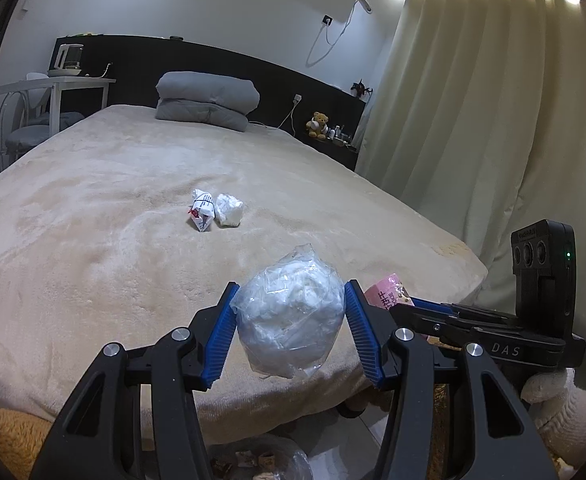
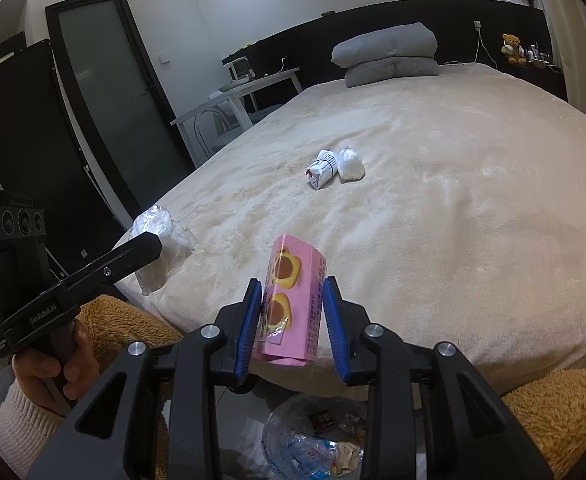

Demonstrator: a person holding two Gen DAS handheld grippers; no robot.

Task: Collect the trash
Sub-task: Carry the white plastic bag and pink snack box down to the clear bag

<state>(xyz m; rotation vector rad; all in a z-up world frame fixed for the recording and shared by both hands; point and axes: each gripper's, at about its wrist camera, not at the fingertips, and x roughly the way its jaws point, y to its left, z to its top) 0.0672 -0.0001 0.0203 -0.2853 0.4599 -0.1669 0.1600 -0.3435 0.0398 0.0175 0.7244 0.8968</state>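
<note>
Trash, left wrist view: clear plastic bundle (image 1: 291, 316) is sitting between the blue pads (image 1: 219, 340) of the left gripper (image 1: 291, 320), both pads pressing on its sides, so the tool is holding it over the near edge of the bed (image 1: 93, 240).
Ahead of the left gripper: a printed wrapper (image 1: 203, 210) and a white wad (image 1: 229, 210) are lying side by side on the bed, touching or nearly so.
Right of the left gripper: the right gripper (image 1: 417, 306) is reaching in level, a pink pack (image 1: 387, 292) showing at its tip.
Trash, right wrist view: the pink pack (image 2: 291, 300) is standing upright in the right gripper (image 2: 293, 320), jaws narrow and clamping it.
Left of the right gripper: the left gripper (image 2: 149, 242) is carrying the clear plastic bundle (image 2: 161, 248); a hand (image 2: 53, 364) is gripping its handle.
Ahead of the right gripper: the printed wrapper (image 2: 323, 170) and white wad (image 2: 351, 164) are resting mid-bed.
Below the right gripper: a clear bag of litter (image 2: 313, 440) is lying on the floor.
</note>
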